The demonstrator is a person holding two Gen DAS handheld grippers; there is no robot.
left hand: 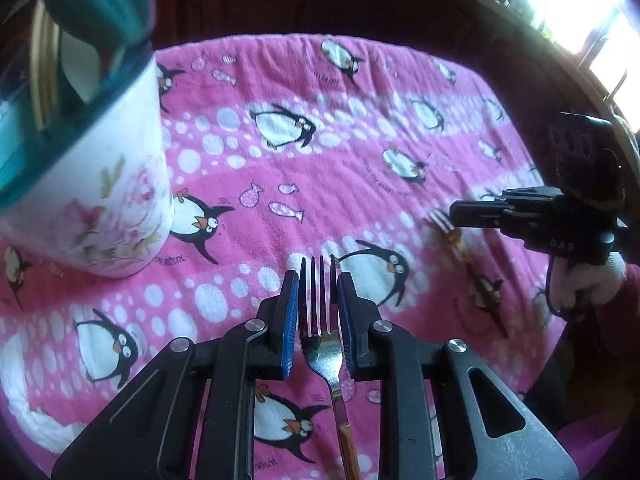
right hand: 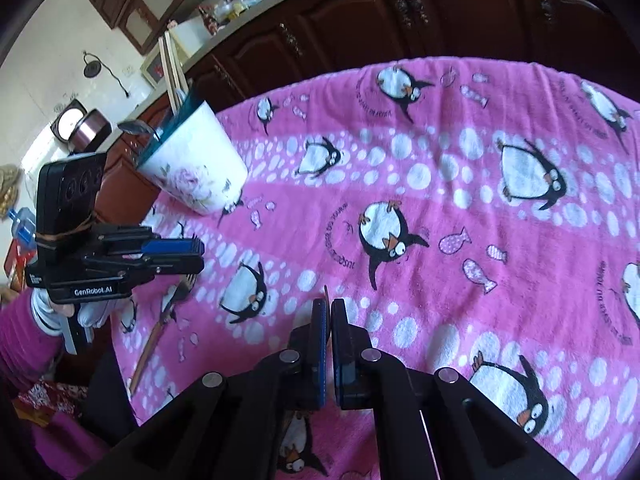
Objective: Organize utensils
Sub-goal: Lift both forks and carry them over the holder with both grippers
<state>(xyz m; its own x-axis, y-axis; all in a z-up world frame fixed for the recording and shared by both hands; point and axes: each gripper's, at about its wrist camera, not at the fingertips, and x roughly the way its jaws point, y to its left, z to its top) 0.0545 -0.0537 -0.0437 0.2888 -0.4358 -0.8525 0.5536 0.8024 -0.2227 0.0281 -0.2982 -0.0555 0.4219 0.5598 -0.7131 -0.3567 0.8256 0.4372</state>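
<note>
**Carry the fork to the cup, tines up**

Your left claw (left hand: 318,312) is clamped on the fork (left hand: 322,344) at its head, tines pointing forward and the handle trailing back under the claw. The holder cup (left hand: 100,184) stands up and to the left on the pink penguin cloth (left hand: 360,152) over the surface, already holding chopsticks (right hand: 172,68). Swing the handle down before you reach the rim, then lower straight in. Your right claw (right hand: 327,344) looks pressed together on something thin; what it is, I cannot tell. A second fork (left hand: 460,240) lies on the cloth beneath it.
</note>
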